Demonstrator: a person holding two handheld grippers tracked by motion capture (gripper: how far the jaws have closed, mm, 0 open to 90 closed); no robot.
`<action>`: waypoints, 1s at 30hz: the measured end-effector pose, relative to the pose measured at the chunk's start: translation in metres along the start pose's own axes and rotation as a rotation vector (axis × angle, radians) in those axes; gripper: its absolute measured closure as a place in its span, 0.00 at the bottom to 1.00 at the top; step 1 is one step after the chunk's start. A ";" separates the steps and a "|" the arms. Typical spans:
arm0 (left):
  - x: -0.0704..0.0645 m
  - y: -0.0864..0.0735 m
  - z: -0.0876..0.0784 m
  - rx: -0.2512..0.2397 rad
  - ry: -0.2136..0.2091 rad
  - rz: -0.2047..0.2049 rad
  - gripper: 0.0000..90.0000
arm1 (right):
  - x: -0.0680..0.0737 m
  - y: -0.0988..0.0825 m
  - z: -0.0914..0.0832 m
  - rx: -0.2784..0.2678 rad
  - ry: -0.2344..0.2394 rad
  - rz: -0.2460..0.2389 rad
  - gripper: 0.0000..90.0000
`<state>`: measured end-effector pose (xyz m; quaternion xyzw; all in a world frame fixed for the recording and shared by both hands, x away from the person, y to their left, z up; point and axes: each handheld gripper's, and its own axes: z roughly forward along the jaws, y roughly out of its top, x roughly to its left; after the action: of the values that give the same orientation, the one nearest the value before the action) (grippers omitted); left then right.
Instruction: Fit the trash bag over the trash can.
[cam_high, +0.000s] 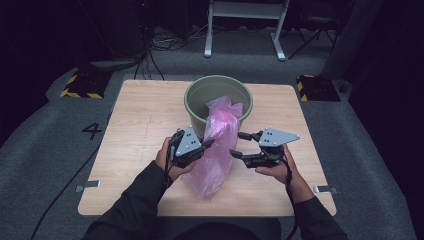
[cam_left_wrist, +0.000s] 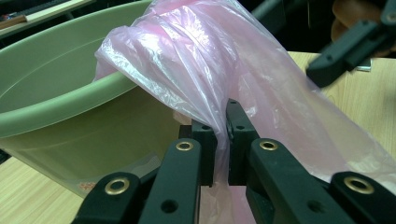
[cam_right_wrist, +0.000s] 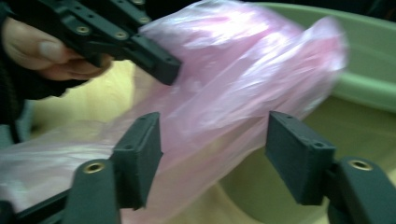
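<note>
Film of the pink bag (cam_high: 216, 150), draped over the green bin (cam_high: 196, 94) rim onto the table, is pinched by the left gripper (cam_left_wrist: 222, 135); the gaping right gripper (cam_right_wrist: 212, 154) may close on air, or tug it free

The green bucket (cam_high: 218, 97) stands in the middle of the table (cam_high: 140, 125), toward the far side, and blocks the way straight ahead. A pink bag (cam_high: 216, 150) hangs over its near rim and runs down onto the wood, filling the space between the left gripper (cam_high: 207, 144) and the right gripper (cam_high: 239, 144). The bag also covers part of the bucket's mouth; the far half is open. Bare wood lies left and right of the bucket, with room to pass.
</note>
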<state>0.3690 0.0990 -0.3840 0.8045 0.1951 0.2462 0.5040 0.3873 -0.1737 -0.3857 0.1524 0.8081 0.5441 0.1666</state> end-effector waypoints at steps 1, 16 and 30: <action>0.000 0.000 0.001 -0.001 -0.002 0.001 0.94 | 0.001 -0.001 0.002 -0.004 0.009 0.003 0.48; 0.006 -0.001 -0.003 -0.036 0.054 -0.065 0.50 | 0.003 -0.005 0.006 -0.080 -0.031 -0.040 1.00; 0.020 -0.004 -0.027 -0.075 0.026 -0.133 0.32 | -0.018 0.016 -0.011 -0.143 -0.111 -0.046 1.00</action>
<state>0.3686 0.1311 -0.3735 0.7672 0.2452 0.2296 0.5464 0.4001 -0.1848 -0.3648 0.1514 0.7600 0.5872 0.2340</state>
